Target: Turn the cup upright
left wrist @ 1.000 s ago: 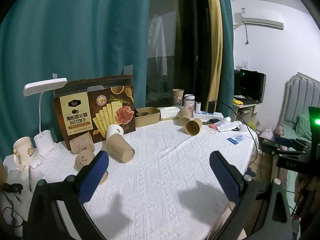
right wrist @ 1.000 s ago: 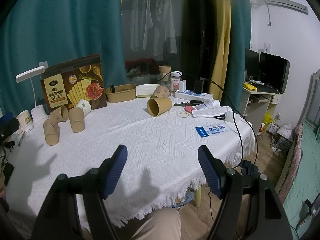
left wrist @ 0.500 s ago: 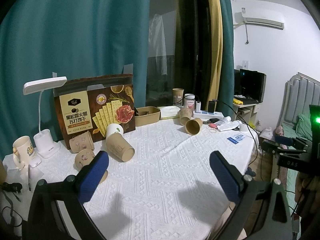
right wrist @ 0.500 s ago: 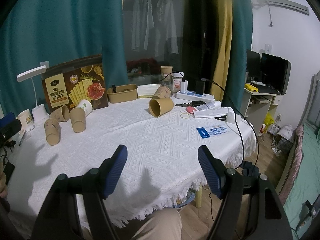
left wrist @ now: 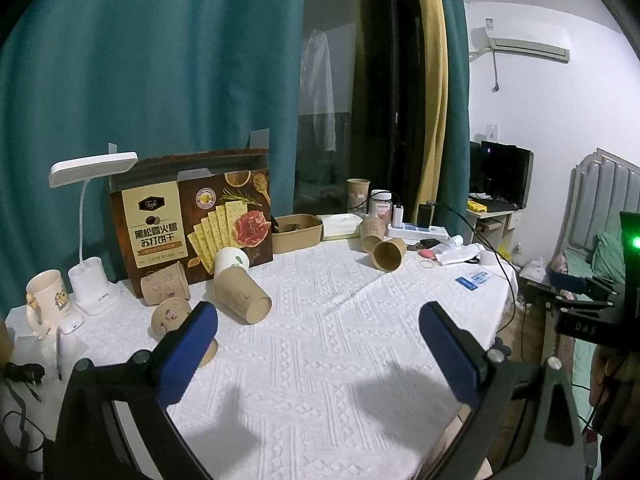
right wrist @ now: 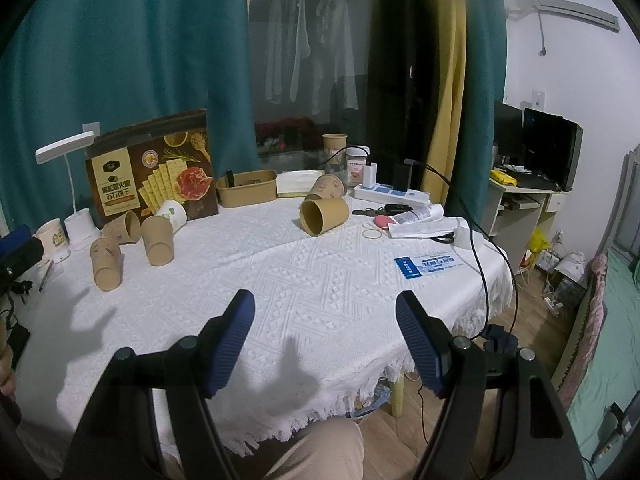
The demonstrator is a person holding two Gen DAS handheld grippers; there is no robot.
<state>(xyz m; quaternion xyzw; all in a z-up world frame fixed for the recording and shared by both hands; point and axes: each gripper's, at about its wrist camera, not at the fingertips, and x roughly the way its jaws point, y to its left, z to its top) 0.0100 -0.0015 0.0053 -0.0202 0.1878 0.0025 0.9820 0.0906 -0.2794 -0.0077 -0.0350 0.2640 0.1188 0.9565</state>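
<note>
Several brown paper cups are on the white tablecloth. In the right wrist view, one cup (right wrist: 323,215) lies on its side at the back centre, mouth toward me, a printed one (right wrist: 329,187) behind it. At the left, two cups (right wrist: 158,240) (right wrist: 105,263) stand upside down; another (right wrist: 125,227) and a white cup (right wrist: 172,213) lie tipped. In the left wrist view, a tilted cup (left wrist: 241,294) is just beyond my left finger, the side-lying cup (left wrist: 387,254) far back. My left gripper (left wrist: 318,354) and right gripper (right wrist: 325,346) are open, empty, above the table's near part.
A cracker box (right wrist: 152,172), a desk lamp (left wrist: 89,224) and a mug (left wrist: 43,300) stand at the back left. A brown tray (right wrist: 247,187), power strip (right wrist: 391,195), cable, rubber band and blue card (right wrist: 424,266) sit at the back and right. The table's fringed edge (right wrist: 360,384) is near.
Both grippers have shifted only slightly; the right wrist view has drifted a little so the cups sit slightly to the right. Nothing was gripped or moved.
</note>
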